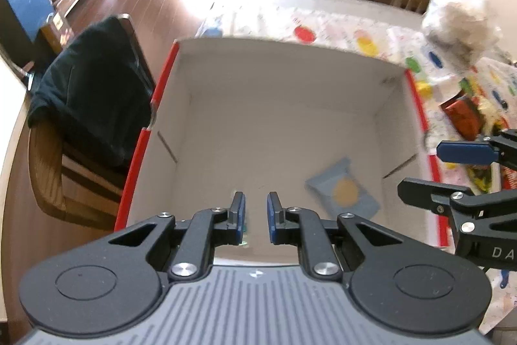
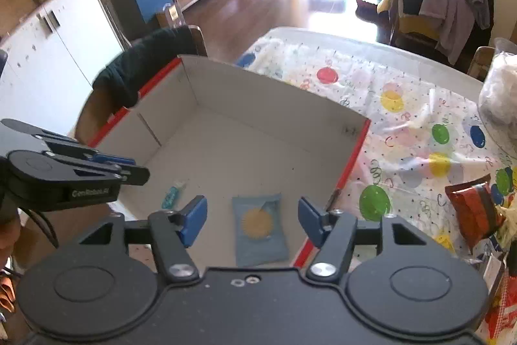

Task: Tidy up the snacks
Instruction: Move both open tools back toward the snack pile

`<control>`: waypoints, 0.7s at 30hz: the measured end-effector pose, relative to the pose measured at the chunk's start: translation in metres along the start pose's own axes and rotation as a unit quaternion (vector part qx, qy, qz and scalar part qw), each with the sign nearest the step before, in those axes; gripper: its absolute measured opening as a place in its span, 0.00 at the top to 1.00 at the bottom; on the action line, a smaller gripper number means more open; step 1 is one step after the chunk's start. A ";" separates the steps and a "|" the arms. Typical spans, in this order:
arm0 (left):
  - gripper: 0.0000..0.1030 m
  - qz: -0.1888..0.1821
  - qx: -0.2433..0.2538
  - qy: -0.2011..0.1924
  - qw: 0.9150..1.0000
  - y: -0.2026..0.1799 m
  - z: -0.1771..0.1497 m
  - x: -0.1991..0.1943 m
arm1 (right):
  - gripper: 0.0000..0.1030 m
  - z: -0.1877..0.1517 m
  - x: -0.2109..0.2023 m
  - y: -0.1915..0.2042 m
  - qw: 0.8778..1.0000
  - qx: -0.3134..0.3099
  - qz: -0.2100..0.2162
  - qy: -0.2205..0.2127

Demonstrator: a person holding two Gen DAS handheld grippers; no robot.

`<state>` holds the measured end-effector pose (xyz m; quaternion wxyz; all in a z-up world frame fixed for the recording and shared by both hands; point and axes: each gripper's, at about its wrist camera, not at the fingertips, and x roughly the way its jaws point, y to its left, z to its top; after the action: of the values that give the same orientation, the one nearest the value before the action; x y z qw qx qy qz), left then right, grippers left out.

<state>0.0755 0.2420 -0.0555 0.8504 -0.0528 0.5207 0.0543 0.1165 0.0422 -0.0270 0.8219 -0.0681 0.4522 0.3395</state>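
You had two snacks down in the box [image 2: 274, 105], the blue packet [image 2: 260, 230] and a small teal one [image 2: 173, 194], both tongs, left [image 1: 256, 217] and right [image 2: 252, 220], spread and carrying nothing, red packet [image 2: 473, 209] and others waiting on the worktop [image 2: 404, 118]

The left gripper [image 2: 142, 170], seen from the right wrist view, carries pale lettering on its black side that seems to read "GenRobot.AI", though it is blurred. The right gripper [image 1: 420, 170] shows only the letters "DA" at the picture's edge.
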 end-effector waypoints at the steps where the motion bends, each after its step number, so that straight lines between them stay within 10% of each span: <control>1: 0.87 -0.002 0.004 -0.007 1.000 -0.003 0.000 -0.004 | 0.39 -0.002 -0.005 -0.001 1.000 0.002 -0.001 -0.005; 6: 0.77 -0.020 0.025 -0.038 0.999 -0.025 -0.004 -0.030 | 0.36 -0.011 -0.032 -0.009 0.999 0.012 -0.002 -0.033; 11: 0.45 -0.033 0.039 -0.068 0.996 -0.049 -0.009 -0.047 | 0.31 -0.024 -0.061 -0.024 0.998 0.027 -0.004 -0.059; 21: 0.34 -0.064 0.074 -0.110 0.989 -0.114 -0.012 -0.068 | 0.22 -0.056 -0.113 -0.077 0.992 0.067 -0.015 -0.102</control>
<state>0.0513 0.1249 0.0030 0.9058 -0.0164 0.4220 -0.0334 0.0846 -0.0962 0.0149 0.8715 0.0155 0.3869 0.3008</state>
